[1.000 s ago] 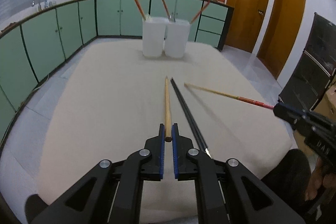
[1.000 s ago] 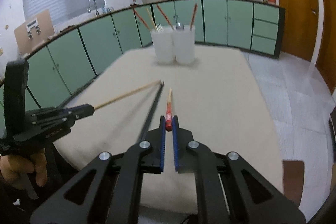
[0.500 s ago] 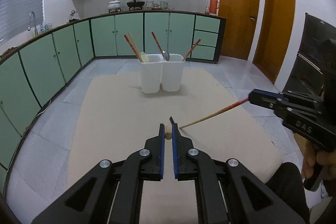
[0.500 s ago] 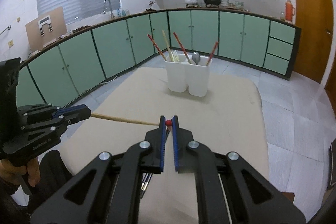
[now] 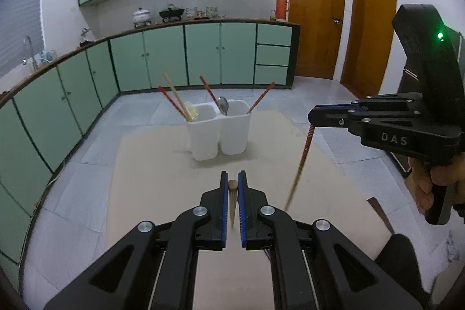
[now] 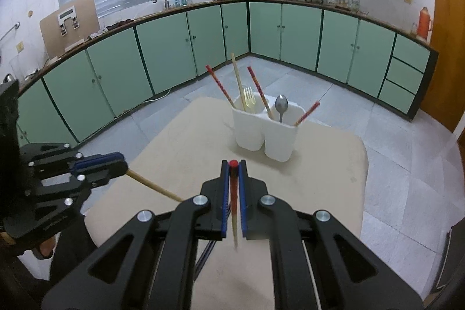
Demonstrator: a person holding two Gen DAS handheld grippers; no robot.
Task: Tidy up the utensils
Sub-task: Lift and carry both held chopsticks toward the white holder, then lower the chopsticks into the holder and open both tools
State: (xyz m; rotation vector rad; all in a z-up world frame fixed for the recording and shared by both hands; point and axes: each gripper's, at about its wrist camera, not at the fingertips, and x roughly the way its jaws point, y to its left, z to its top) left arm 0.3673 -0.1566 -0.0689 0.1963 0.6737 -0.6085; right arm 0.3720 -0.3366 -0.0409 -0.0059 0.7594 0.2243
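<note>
left gripper [image 5: 232, 184] jaws almost together, clamped on a plain wooden chopstick [image 5: 232, 201]; butt end sits right at the fingertips, shaft hangs down between the blue pads [image 5: 223, 211], tip lost behind the gripper body

right gripper [image 6: 233, 166] jaws almost together too, clamped on a red-topped chopstick [image 6: 234, 211]; red end cap flush at the fingertips, shaft drops between the pads toward the camera, tip blurred

cross views: in the left wrist view the right gripper [image 5: 312, 116] is off to the right, red-topped chopstick [image 5: 300, 164] dangling steeply from its nose over the table, lower end blurred; a hand [image 5: 433, 182] wraps its grip, partly cut by the frame edge. in the right wrist view the left gripper [image 6: 123, 164] is at left, plain chopstick [image 6: 154, 185] slanting down-right and vanishing behind the right gripper's arm

white two-compartment utensil holder [image 6: 266, 135] stands upright at the far part of the beige table [image 6: 328, 164], well apart from both grippers. left compartment: red-topped chopstick, pale chopstick, yellow plastic fork [image 6: 249, 98]. right compartment: metal spoon [image 6: 281, 106] plus two red-topped chopsticks leaning outward

dark thin sticks [image 6: 205, 254] peek out under the right gripper, mostly hidden, can't tell what they are
</note>
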